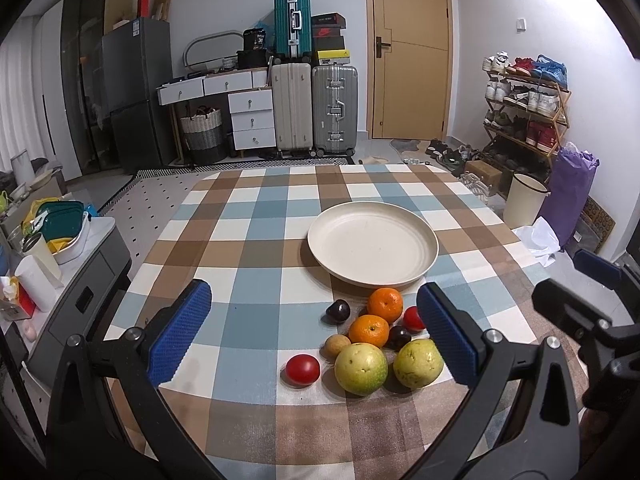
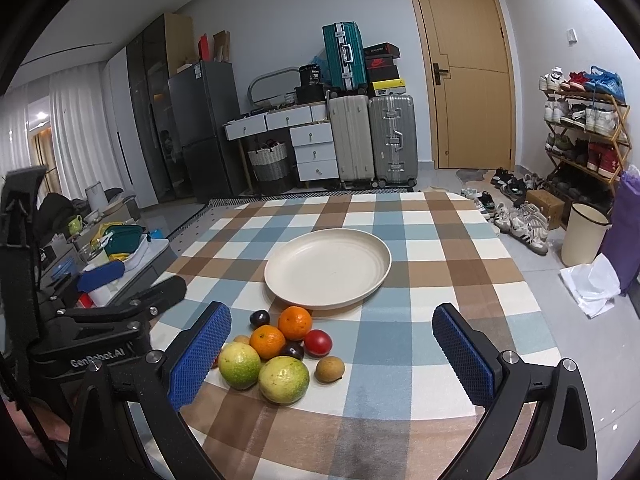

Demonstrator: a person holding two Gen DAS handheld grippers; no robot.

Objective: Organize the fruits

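Left gripper (image 1: 314, 336) is hovering low over the near edge of the checked tablecloth (image 1: 240, 216), blue-padded jaws spread wide and holding nothing. Between them the fruit cluster is lying on the cloth, just in front of the cream plate (image 1: 430, 246), which is sitting bare at the table's middle. Running left to right in the left wrist view: a red tomato (image 1: 303, 369) resting with its long axis crosswise; a small brown longan (image 1: 337, 346); a dark plum (image 1: 338, 310); a green-yellow guava (image 1: 361, 368); two oranges (image 1: 369, 331) (image 1: 385, 304) sitting touching, stem dimples facing the camera; a second plum (image 1: 399, 337); a second guava (image 1: 418, 363), tilting slightly; a second tomato (image 1: 413, 319), partly hidden by the right finger. Right gripper (image 2: 332, 354) is hanging beside it, jaws likewise wide apart and unloaded, with another longan (image 2: 329, 369) sitting slightly apart on the pile's right.
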